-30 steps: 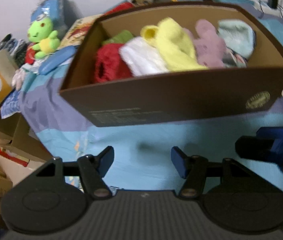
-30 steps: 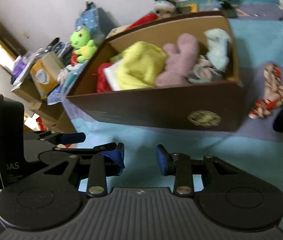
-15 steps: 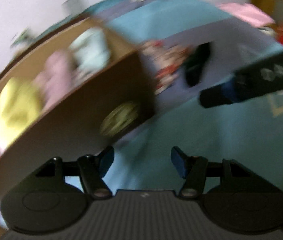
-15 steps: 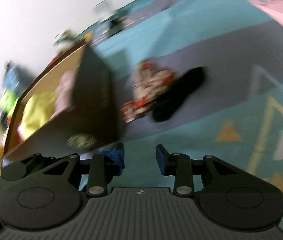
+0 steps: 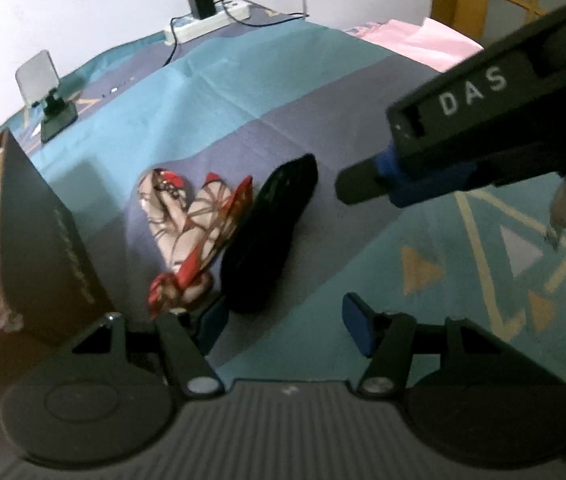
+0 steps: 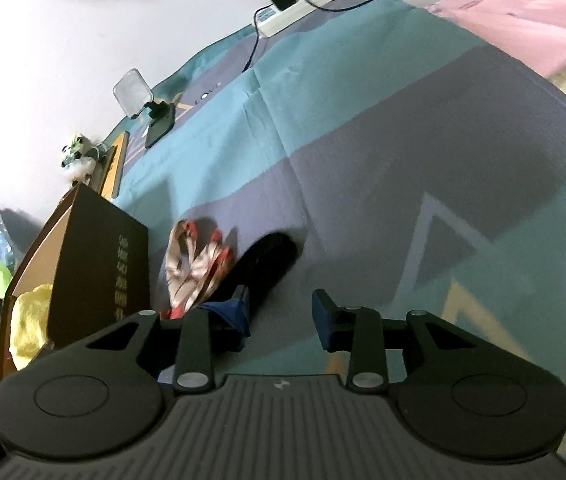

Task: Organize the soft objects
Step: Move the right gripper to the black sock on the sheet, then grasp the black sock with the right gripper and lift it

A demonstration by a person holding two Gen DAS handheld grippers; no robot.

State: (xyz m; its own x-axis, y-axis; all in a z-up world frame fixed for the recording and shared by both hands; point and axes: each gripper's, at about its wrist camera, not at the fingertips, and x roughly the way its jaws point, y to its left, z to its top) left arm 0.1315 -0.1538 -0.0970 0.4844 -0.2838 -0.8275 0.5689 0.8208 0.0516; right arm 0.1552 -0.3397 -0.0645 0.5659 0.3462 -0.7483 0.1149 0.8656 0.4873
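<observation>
Black soft pouch (image 5: pixel 269 236) and red patterned cloth (image 5: pixel 191 232) lie just beyond both spread, empty fingers (image 5: pixel 357 322); best centre one item between them before pinching.

black claws (image 5: pixel 283 324), blue pads, apparently "DAS"-lettered

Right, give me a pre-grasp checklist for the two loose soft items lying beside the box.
1. Left gripper jaws apart and empty: ok.
2. Right gripper jaws apart and empty: ok.
3. Targets in view: the red and cream patterned item and the black item lie on the bedspread, beside the brown box: ok.
4. Targets apart enough for a single pick: they lie side by side and seem to touch: not ok.
5. Room left in the box: only a corner of its contents shows: cannot tell.
6. Grippers apart from each other: ok.
</observation>
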